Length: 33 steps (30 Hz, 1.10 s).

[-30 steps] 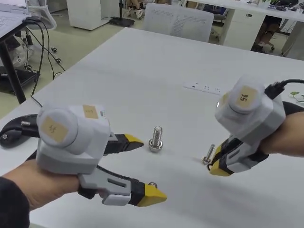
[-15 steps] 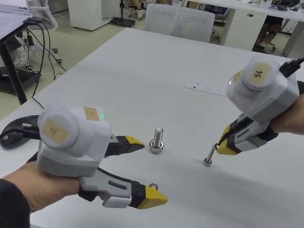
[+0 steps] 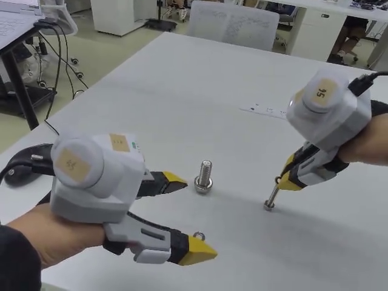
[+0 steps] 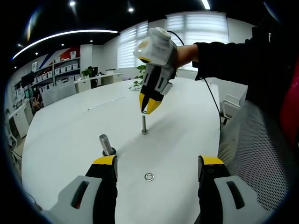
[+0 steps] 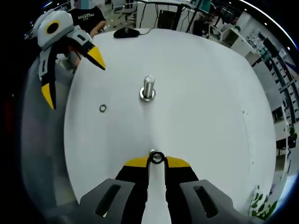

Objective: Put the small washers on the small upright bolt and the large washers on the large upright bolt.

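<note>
Fingers (image 5: 135, 162) of right gripper (image 5: 157, 161) pinch washer (image 5: 156, 152) by rim | left gripper (image 4: 157, 161) wide | we judge it light, slippery

My white bench (image 3: 182, 91) stood in an open office. A grey mesh chair (image 3: 233, 24) sat at its far edge, with white cabinets (image 3: 118, 15) beyond on a pale floor (image 3: 103, 51). Blinds covered the windows (image 4: 205, 28) under ceiling spotlights (image 4: 72, 3).

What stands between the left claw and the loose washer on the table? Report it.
Nothing visible. The left claw is open, and the washer lies on bare table between its jaws. The large bolt stands off to the side, past one jaw.
</note>
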### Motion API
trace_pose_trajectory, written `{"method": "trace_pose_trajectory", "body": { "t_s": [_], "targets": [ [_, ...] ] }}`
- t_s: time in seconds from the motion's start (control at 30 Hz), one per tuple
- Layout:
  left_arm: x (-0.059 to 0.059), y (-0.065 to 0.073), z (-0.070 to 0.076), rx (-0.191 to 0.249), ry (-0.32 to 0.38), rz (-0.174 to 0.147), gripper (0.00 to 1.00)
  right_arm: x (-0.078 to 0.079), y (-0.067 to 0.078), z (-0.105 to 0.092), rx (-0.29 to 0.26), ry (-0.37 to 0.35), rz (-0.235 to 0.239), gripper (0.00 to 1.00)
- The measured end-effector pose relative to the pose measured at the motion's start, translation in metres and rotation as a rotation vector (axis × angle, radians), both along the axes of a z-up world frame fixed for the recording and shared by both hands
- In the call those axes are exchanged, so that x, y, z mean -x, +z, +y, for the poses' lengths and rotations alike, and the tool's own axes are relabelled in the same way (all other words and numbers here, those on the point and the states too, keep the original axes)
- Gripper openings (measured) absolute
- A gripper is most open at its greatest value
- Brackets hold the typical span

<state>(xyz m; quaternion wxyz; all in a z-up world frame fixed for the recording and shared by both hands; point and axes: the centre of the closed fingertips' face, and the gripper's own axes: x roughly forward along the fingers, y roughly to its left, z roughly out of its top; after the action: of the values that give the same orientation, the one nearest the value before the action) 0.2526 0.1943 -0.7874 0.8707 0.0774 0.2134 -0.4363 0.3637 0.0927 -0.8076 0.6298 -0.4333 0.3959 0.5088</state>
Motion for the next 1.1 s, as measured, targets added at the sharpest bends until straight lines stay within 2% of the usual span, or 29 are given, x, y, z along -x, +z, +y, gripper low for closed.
{"method": "trace_pose_trajectory", "body": {
  "t_s": [0.3,0.73,1.1],
  "targets": [
    [-0.003,-0.002,0.0,-0.001,0.003,0.006,0.69,-0.006,-0.006,-0.003,0.006,-0.002,0.013,0.13],
    [-0.004,-0.003,-0.001,-0.005,0.008,0.011,0.69,-0.008,-0.015,-0.004,0.011,-0.003,0.034,0.13],
    [-0.003,-0.005,-0.001,-0.008,0.009,0.015,0.69,-0.007,-0.029,-0.004,0.012,-0.008,0.057,0.14]
  ]
}}
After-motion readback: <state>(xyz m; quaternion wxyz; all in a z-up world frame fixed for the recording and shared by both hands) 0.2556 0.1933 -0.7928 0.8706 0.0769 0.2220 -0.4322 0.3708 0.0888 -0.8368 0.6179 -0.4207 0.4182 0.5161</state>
